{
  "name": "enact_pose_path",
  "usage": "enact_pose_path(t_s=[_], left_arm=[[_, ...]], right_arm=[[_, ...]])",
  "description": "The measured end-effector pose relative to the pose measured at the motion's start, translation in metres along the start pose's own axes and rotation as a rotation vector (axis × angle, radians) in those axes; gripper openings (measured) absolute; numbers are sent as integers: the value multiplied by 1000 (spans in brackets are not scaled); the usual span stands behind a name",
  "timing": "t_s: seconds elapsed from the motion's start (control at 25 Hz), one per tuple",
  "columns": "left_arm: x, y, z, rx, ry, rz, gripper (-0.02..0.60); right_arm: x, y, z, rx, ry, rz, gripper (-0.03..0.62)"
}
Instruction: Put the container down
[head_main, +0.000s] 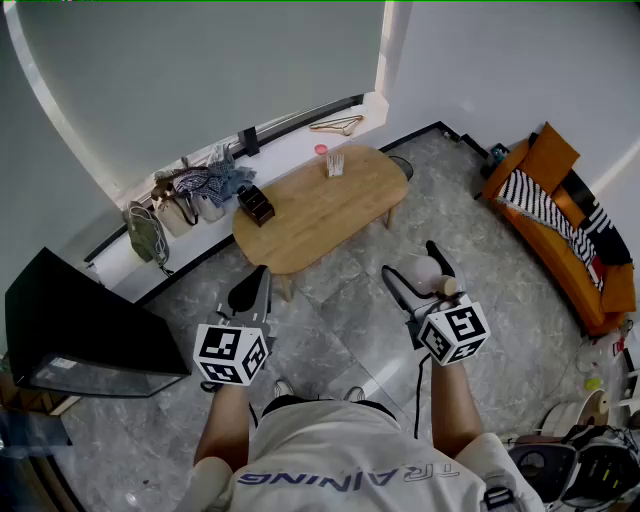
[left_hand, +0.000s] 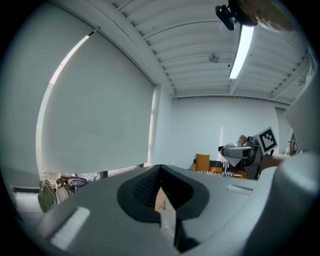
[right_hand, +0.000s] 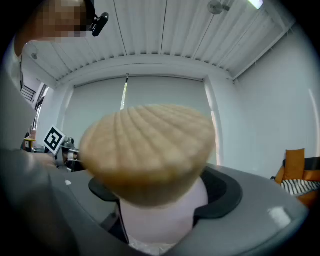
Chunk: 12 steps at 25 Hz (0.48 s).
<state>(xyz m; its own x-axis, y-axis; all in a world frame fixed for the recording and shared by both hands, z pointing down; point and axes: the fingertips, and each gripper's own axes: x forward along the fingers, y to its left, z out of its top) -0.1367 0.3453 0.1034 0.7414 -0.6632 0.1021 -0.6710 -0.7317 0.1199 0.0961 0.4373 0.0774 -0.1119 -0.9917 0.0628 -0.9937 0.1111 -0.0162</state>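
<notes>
The container (head_main: 424, 271) is a white jar with a tan ribbed lid (right_hand: 148, 142). It sits between the jaws of my right gripper (head_main: 413, 266), which is shut on its white body (right_hand: 161, 210) and holds it in the air over the floor, lid pointing away from me. My left gripper (head_main: 254, 284) is shut with nothing in it, held level at my left side; in its own view the grey jaws (left_hand: 161, 196) meet with only a thin slit. That view also shows the held container (left_hand: 239, 149) off to the right.
An oval wooden table (head_main: 330, 213) stands ahead, bearing a dark box (head_main: 256, 204) and a small cup (head_main: 334, 162). Bags (head_main: 190, 195) line the window wall. A black screen (head_main: 75, 325) is at left, an orange sofa (head_main: 570, 235) at right. The floor is grey marble.
</notes>
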Motion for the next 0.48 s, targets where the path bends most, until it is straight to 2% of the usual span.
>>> enact_pose_path(t_s=[0.48], left_arm=[[-11, -2, -7, -5, 8, -17, 2]], right_arm=[[-4, 13, -3, 8, 3, 12, 436]])
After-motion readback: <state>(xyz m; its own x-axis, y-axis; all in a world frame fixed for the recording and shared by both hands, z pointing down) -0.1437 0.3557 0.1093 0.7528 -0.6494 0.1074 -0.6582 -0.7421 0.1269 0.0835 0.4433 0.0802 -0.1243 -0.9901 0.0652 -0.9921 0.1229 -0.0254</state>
